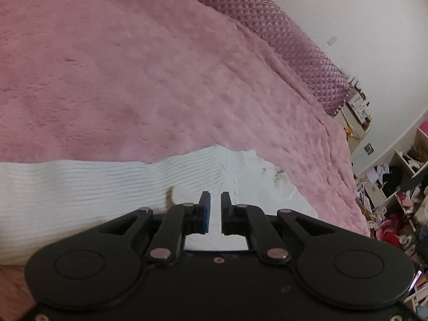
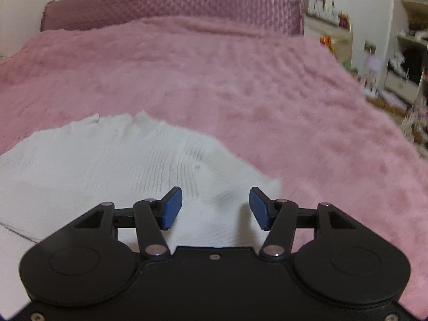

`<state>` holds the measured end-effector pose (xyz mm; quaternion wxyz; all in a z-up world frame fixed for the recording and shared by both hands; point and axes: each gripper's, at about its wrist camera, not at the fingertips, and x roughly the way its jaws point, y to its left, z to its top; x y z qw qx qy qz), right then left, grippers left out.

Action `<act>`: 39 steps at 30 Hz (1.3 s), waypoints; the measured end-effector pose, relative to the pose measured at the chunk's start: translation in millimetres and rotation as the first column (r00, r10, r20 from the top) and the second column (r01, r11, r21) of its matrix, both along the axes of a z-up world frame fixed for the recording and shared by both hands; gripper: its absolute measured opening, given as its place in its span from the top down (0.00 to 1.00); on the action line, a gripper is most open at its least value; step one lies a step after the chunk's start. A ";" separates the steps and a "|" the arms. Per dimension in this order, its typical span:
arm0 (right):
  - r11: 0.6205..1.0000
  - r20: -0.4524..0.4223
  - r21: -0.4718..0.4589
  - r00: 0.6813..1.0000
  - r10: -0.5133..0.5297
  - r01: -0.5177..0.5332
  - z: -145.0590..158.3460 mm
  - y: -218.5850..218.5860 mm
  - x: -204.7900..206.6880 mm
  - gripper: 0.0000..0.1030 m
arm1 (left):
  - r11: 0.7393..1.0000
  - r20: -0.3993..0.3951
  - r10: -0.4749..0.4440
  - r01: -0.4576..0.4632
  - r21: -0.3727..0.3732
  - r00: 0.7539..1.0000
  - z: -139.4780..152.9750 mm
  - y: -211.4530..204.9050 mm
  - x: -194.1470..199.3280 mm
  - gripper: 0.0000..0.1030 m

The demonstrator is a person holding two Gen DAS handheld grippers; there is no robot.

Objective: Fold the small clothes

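Note:
A white ribbed knit garment lies flat on a pink fluffy blanket near the bed's front edge. My left gripper hovers over the garment with its jaws nearly together, a narrow gap between them and nothing visibly held. The same garment shows in the right wrist view, spread to the left. My right gripper is open over the garment's right edge, blue pads wide apart and empty.
A mauve quilted pillow or bolster lies at the head of the bed. A white wall stands behind. Cluttered shelves and clothes fill the room to the right of the bed.

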<state>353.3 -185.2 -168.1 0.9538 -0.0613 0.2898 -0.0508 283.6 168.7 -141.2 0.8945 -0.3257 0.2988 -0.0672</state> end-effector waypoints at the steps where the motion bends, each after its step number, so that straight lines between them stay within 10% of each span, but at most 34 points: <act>1: 1.000 -0.013 -0.001 1.000 -0.010 0.010 -2.8 -0.4 1.9 0.45 | 1.000 -0.012 -0.014 0.014 -0.008 1.000 -2.5 -3.0 3.5 0.96; 11: 1.000 -0.048 0.009 0.998 -0.029 0.029 -4.6 5.5 1.4 0.43 | 0.998 -0.124 -0.003 -0.004 -0.059 0.992 -22.7 3.8 7.5 0.96; 14: 0.999 0.010 0.014 0.999 0.052 -0.052 12.7 27.1 -18.4 0.43 | 0.997 -0.087 0.058 -0.062 -0.045 0.995 7.3 30.8 -25.6 0.62; 17: 0.980 0.039 -0.008 0.980 0.197 -0.197 20.4 67.6 -43.3 0.43 | 0.982 -0.069 0.186 -0.187 -0.001 0.980 31.7 70.4 -79.8 0.56; 28: 0.746 -0.015 -0.218 0.766 0.642 -0.629 -17.3 236.5 -109.8 0.43 | 0.739 -0.195 0.658 -0.673 -0.016 0.727 12.7 194.1 -244.3 0.57; 39: 0.613 -0.106 -0.349 0.680 0.725 -0.708 -42.1 292.7 -103.9 0.43 | 0.667 -0.215 0.712 -0.740 -0.093 0.669 -14.9 217.4 -251.8 0.58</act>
